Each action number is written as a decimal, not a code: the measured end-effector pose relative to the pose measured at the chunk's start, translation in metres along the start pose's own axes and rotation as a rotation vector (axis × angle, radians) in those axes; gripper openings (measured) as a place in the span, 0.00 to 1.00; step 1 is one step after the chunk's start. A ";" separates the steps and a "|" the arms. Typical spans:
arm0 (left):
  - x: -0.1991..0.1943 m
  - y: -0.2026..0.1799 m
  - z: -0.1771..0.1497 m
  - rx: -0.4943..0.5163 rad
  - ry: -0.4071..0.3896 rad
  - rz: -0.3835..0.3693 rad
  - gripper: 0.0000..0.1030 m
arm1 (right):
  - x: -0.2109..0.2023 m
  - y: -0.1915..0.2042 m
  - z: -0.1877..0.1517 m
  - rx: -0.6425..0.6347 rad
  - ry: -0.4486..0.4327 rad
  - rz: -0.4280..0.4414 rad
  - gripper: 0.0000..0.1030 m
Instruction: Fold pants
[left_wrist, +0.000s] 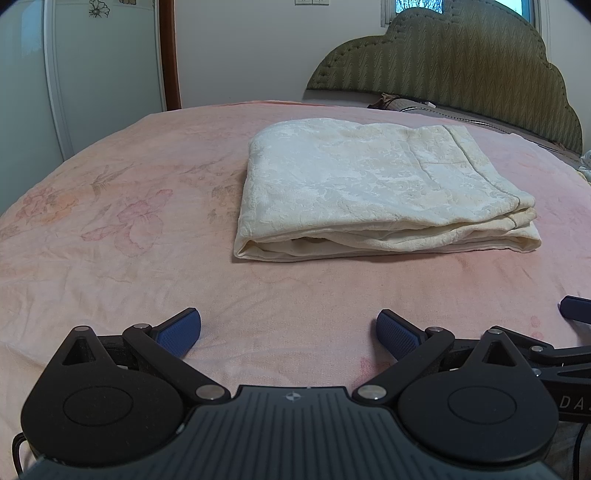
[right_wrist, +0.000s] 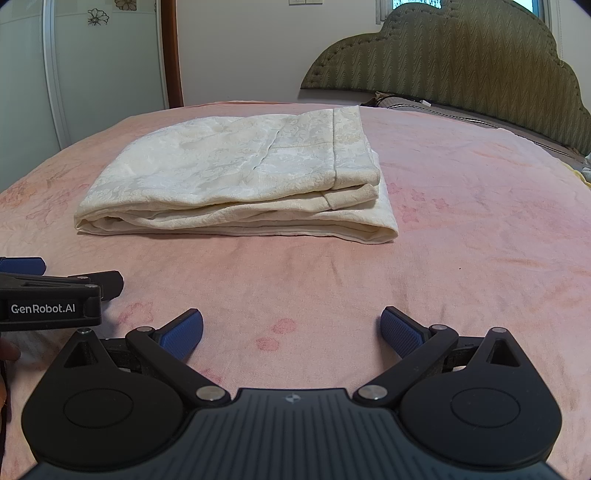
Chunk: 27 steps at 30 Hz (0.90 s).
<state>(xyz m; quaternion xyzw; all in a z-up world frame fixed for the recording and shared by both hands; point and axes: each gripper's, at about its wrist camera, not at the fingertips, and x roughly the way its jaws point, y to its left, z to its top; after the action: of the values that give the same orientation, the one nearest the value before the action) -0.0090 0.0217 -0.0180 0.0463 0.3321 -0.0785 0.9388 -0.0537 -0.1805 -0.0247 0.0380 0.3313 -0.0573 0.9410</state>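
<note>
Pants (left_wrist: 373, 192) lie folded on the bed (left_wrist: 110, 229); both hand-held grippers, left (left_wrist: 289, 334) and right (right_wrist: 291, 334), spread apart, empty. Folding appears complete; next, withdraw.

Bare pink bedspread (left_wrist: 288, 295) lies between my tools and the folded pants (left_wrist: 369, 192); only my left tool (right_wrist: 22, 275) crowds the right one's side.

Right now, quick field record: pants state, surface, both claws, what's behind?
pants: cream, folded into a layered rectangle, lying flat
surface: pink floral bedspread
left claw: open, empty, short of the pants, not touching them
right claw: open, empty, short of the pants
claw layout: side by side, both facing the pants
background: green padded headboard, wardrobe door
</note>
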 end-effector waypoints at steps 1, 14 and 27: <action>0.000 0.000 0.000 0.000 0.000 0.000 1.00 | 0.000 0.000 0.000 0.000 0.000 0.000 1.00; 0.000 -0.001 0.000 -0.001 0.003 0.000 1.00 | 0.000 0.000 0.000 -0.001 0.000 -0.001 1.00; -0.002 -0.004 0.013 0.037 -0.024 0.027 1.00 | 0.016 -0.015 0.019 0.178 0.037 -0.191 1.00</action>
<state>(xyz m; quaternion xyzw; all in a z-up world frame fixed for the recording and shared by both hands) -0.0032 0.0166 -0.0064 0.0672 0.3188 -0.0726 0.9426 -0.0321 -0.1992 -0.0206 0.0908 0.3445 -0.1751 0.9178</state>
